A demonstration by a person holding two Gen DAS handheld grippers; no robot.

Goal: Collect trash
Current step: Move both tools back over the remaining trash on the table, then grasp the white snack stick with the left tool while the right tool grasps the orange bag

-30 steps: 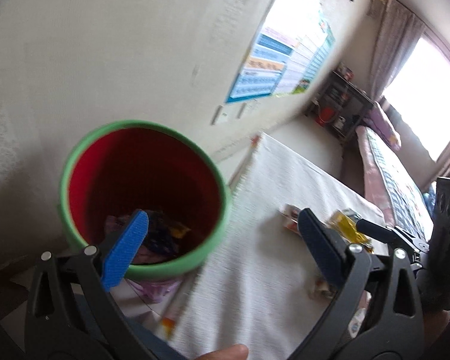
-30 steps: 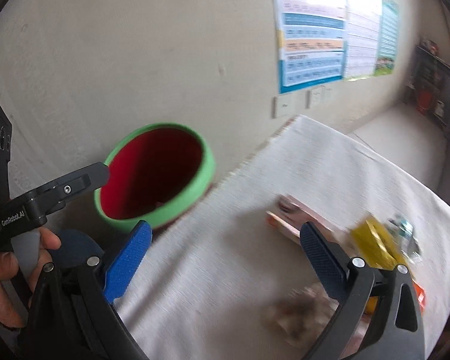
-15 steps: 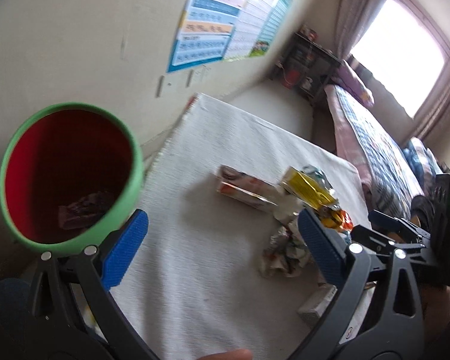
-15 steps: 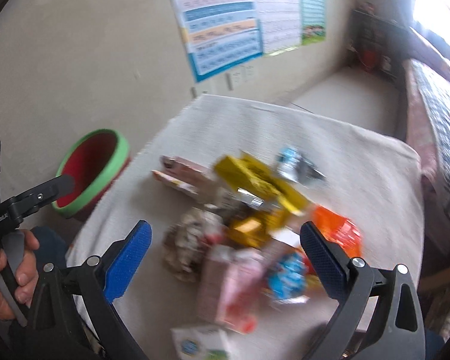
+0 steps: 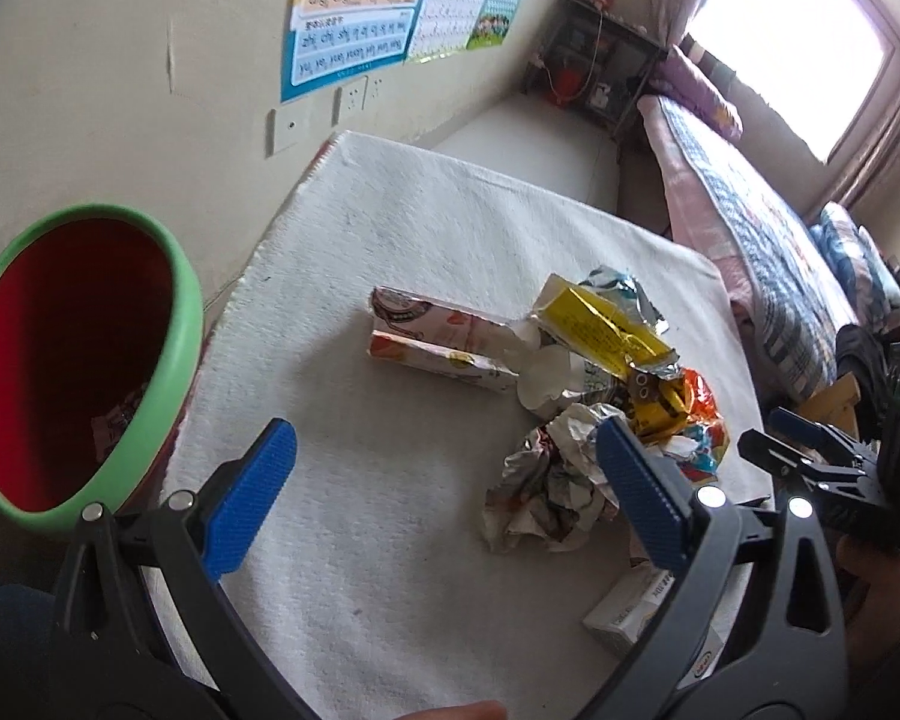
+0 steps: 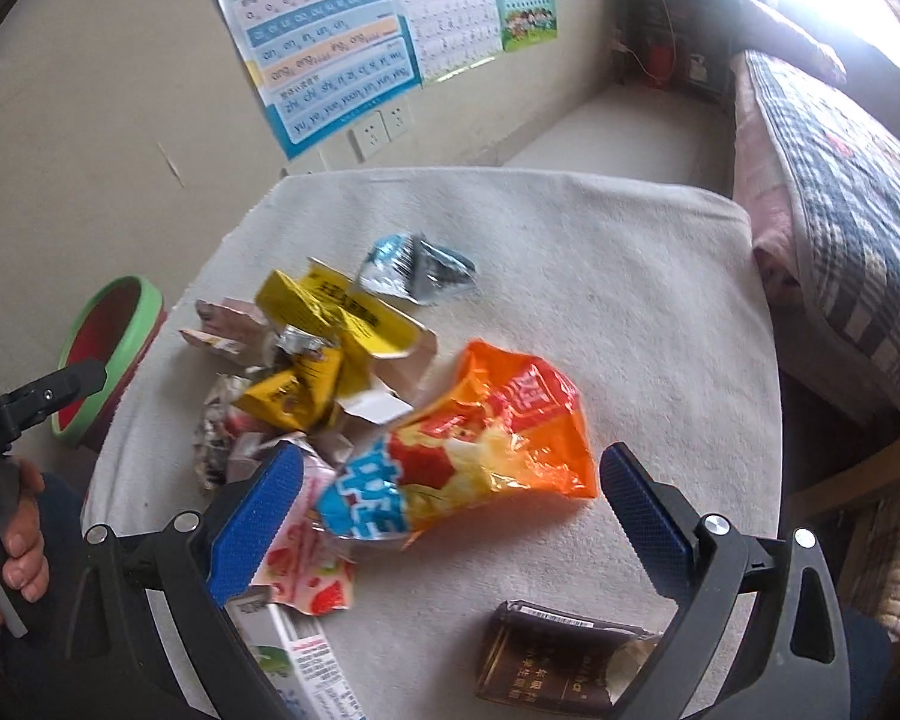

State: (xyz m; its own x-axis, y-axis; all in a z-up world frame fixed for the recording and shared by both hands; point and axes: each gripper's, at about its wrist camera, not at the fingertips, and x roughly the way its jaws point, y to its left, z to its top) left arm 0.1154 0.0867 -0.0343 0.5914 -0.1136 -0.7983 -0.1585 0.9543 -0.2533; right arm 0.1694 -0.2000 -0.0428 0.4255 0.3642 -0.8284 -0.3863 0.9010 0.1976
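Both tools are spread wide and hold nothing. The left gripper (image 5: 444,501) hangs over the near left part of the white cloth-covered table (image 5: 450,228), its blue pads well apart; the crumpled wrapper (image 5: 549,483) lies just beside its right finger. To the far left of it, off the table's edge, stands the green-rimmed bin (image 5: 84,360) with a red inside, where some scraps show at the bottom. The right gripper (image 6: 450,519) is likewise wide open above the near side of the table, and the orange snack bag (image 6: 480,438) lies between its fingers without touching either pad. Left of the bag a heap of trash spreads across the cloth: a yellow packet (image 6: 336,312), a silver-blue wrapper (image 6: 417,270) farther off, and a pink strawberry-printed pouch (image 6: 306,570) under the left pad. A dark brown box (image 6: 552,660) lies near the right finger. A hand (image 6: 6,546) grips the other tool's handle at the left edge.
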